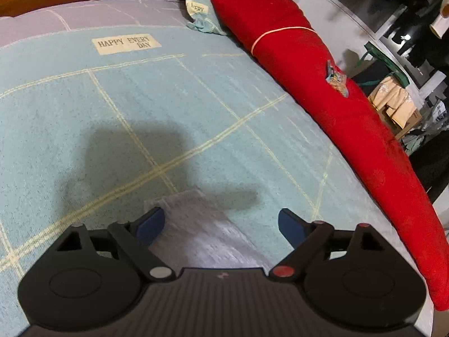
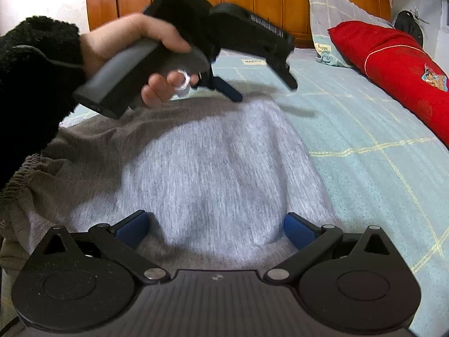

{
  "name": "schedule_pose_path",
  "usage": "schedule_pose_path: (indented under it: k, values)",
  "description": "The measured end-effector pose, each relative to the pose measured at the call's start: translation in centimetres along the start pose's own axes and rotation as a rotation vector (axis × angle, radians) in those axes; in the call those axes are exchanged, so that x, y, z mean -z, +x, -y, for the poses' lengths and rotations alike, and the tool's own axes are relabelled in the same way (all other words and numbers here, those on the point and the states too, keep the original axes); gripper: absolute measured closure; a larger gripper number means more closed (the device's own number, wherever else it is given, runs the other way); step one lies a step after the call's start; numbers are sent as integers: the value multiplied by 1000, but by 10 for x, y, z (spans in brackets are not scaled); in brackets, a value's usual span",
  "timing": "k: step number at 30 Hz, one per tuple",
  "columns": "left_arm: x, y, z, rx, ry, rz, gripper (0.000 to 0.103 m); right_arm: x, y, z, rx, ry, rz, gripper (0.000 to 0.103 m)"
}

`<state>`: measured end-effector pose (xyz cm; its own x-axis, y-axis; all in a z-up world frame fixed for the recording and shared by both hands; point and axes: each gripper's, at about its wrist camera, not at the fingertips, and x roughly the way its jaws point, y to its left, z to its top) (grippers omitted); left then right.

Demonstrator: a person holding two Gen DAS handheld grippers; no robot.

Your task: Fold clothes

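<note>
From the left wrist view, the left gripper (image 1: pixel 221 224) hangs over the bed (image 1: pixel 84 118) with its jaws spread wide and nothing between them. Only one blurred corner of the grey garment (image 1: pixel 193 219) shows, lying flat on the blue checked bedspread just under the fingers. A long red cushion (image 1: pixel 322 84) runs along the far edge of the bed, well apart from the garment.

From the right wrist view, the right gripper (image 2: pixel 216 229) is also wide open and holds nothing; it hovers low over the near part of the garment (image 2: pixel 210 168). The garment lies spread on the bed (image 2: pixel 364 140), mostly flat, with a gathered elastic band (image 2: pixel 19 174) bunched at the left edge. The left gripper (image 2: pixel 263 87), held in the person's hand (image 2: pixel 134 47), is over the garment's far edge, open and apparently not touching the cloth, though blur makes that uncertain.

I see no clean fold in the garment, so the folding appears to be at its start: the cloth is laid out, neither gripper has a hold, and every fold seems still to be made.
</note>
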<state>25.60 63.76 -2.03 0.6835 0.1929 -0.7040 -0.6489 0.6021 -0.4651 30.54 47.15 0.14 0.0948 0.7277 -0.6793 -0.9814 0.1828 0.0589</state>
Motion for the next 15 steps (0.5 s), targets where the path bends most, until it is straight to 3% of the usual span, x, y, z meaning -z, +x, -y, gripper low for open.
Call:
schedule_pose_path:
  k: [3,7,11,15]
  values:
    - [-4,-37,12,-10,63,54,15,0,0,2,-11,-3,5,0]
    - [2,-97,19,-51,113,60,14,-2,-1,3,-16,-4,4,0]
    - [39,-143,13,-46,152,43,13,-6,-5,2,-12,11,6,0]
    - [88,-154,-17,-40,110,9,13,-11,-13,0,-37,37,31,0]
